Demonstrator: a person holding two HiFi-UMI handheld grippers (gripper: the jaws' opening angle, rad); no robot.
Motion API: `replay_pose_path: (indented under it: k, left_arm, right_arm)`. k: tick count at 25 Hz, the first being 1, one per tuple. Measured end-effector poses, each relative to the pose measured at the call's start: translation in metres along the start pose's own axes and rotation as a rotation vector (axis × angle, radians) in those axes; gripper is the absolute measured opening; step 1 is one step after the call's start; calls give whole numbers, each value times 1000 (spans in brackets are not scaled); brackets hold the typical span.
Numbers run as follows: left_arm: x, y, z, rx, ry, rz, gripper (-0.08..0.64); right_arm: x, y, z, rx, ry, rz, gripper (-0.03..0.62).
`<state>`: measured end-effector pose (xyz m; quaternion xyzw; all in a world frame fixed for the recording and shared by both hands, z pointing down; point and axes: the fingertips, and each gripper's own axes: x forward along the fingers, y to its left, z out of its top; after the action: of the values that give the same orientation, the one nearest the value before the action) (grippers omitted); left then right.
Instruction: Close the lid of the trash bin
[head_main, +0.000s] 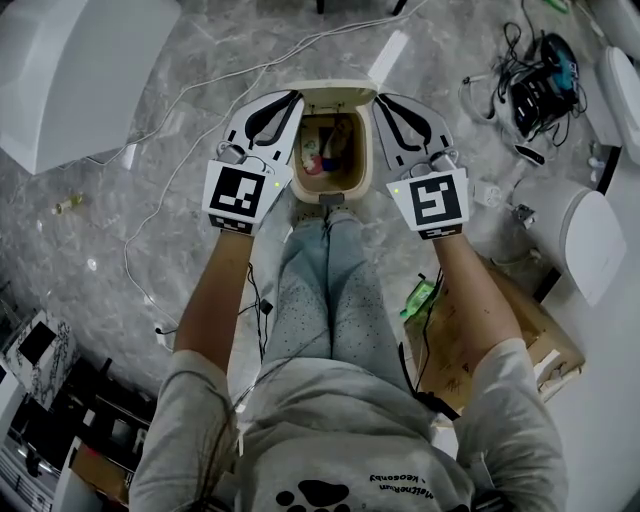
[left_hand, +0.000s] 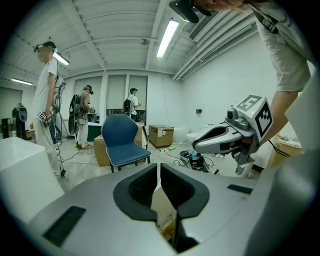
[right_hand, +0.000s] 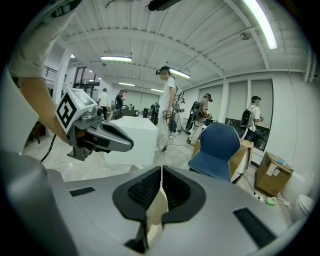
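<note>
Judging the open trash bin (head_main: 330, 190) ahead at 12 o'clock light, stiff plastic, I'd push its upright lid (head_main: 338, 92) at the top edge, left gripper (head_main: 293, 99) and right gripper (head_main: 383, 101) jaws clenched empty.

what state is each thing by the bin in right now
bin: open, trash inside
lid: up, not closed yet
left gripper: shut, empty
right gripper: shut, empty
</note>
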<state>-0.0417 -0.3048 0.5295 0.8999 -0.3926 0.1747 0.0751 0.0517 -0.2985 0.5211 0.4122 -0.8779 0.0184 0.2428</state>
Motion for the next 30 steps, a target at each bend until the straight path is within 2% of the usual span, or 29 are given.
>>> replay_pose_path:
  k: [6, 11, 12, 13, 14, 15, 20, 25, 30]
  left_arm:
    - [13, 10, -18, 1, 38, -29, 21]
    - [18, 12, -27, 6, 57, -63, 26]
    - [20, 13, -29, 4, 61, -70, 45]
    - [21, 14, -31, -2, 65, -77, 114]
    - [23, 15, -34, -9, 71, -82, 153]
    - [24, 17, -36, -12, 77, -84, 154]
    - [32, 24, -48, 12, 114, -88, 163]
    - [41, 29, -64, 21, 156, -99, 164]
    - [50, 35, -76, 36, 189, -114, 164]
  right_arm:
    - [17, -2, -10, 26, 24, 42, 34]
    - [31, -3, -18, -15, 54, 68, 35]
    - [34, -2, -20, -23, 61, 77, 35]
    - [36, -1, -22, -29, 68, 88, 43]
    - [39, 0, -24, -33, 77, 100, 65]
    - [41, 0, -27, -37, 86, 111, 97]
    - [51, -1, -45, -71, 145, 146, 146]
    - [63, -10, -63, -69, 197, 146, 146]
    - [75, -12, -73, -109, 236, 163, 146]
